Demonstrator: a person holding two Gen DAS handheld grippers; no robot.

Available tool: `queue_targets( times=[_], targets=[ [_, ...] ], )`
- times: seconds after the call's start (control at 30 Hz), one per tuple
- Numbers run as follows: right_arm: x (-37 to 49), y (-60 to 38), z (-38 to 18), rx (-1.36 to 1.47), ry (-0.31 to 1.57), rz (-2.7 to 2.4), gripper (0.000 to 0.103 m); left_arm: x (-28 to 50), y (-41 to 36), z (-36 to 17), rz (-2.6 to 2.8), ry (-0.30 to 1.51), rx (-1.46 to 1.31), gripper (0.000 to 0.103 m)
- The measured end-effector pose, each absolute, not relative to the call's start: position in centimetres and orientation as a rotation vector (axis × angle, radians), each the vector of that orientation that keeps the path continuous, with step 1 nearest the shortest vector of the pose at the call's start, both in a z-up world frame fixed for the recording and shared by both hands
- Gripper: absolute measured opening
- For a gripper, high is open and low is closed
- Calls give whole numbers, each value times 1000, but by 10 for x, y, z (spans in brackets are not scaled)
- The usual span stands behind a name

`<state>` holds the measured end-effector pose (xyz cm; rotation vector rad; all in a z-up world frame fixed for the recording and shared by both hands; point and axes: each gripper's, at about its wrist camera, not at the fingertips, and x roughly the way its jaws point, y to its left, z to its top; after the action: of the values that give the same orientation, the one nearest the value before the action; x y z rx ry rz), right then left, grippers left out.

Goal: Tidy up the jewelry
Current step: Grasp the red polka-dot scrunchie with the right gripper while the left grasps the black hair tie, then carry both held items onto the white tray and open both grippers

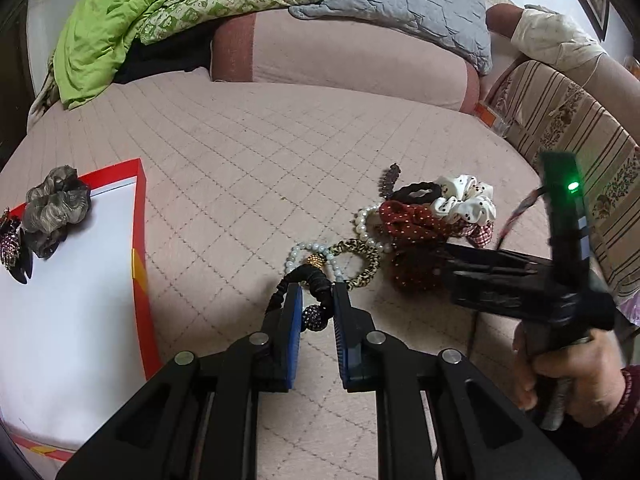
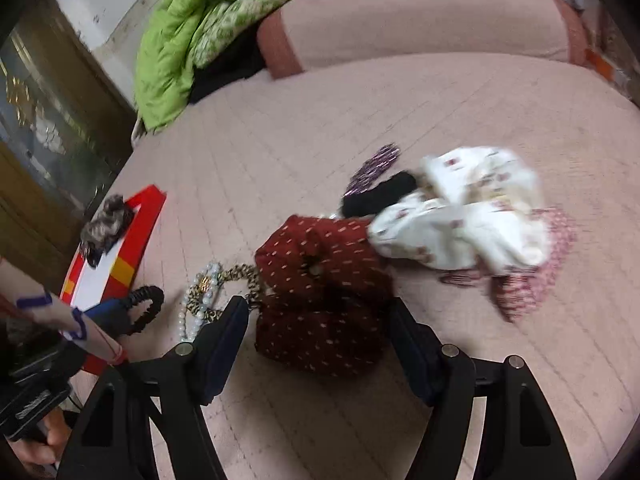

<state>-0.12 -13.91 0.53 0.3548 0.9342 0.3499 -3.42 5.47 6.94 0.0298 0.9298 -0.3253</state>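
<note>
My left gripper (image 1: 316,286) is closed on a black elastic hair band (image 1: 310,280) with a dark beaded ball (image 1: 315,315), low over the bed. My right gripper (image 2: 316,304) is open around a dark red dotted scrunchie (image 2: 320,280), which also shows in the left wrist view (image 1: 412,220). Next to it lie a pearl bracelet (image 1: 316,258), a leopard scrunchie (image 1: 360,258), a white printed scrunchie (image 1: 466,198) and a black hair tie (image 1: 416,192). A red-rimmed white box lid (image 1: 138,216) at the left holds a grey scrunchie (image 1: 56,208) and a purple brooch (image 1: 10,240).
Everything lies on a pink quilted bed cover (image 1: 260,152). A green blanket (image 1: 132,20) and grey pillow (image 1: 412,0) lie at the back. A striped sofa arm (image 1: 572,128) is at the right. A checked red scrunchie (image 2: 536,268) lies past the white one.
</note>
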Motion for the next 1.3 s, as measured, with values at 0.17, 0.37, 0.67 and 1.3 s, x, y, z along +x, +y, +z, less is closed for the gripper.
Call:
queue_targets(
  times=[0.17,0.37,0.67,1.3],
  targets=[
    [-10,-141,13,282,912,325,16,-37,57,73,-322,919,16,15],
    [-44,-169,45,360,749,368,16,-41,58,82,-327,899,6,15],
    [-52,-165,56,396,699,414,16,-56,59,103,-324,859,15,15],
    [-59,-133,61,336,709,488,16,-68,84,121,-298,829,-29,15]
  ],
)
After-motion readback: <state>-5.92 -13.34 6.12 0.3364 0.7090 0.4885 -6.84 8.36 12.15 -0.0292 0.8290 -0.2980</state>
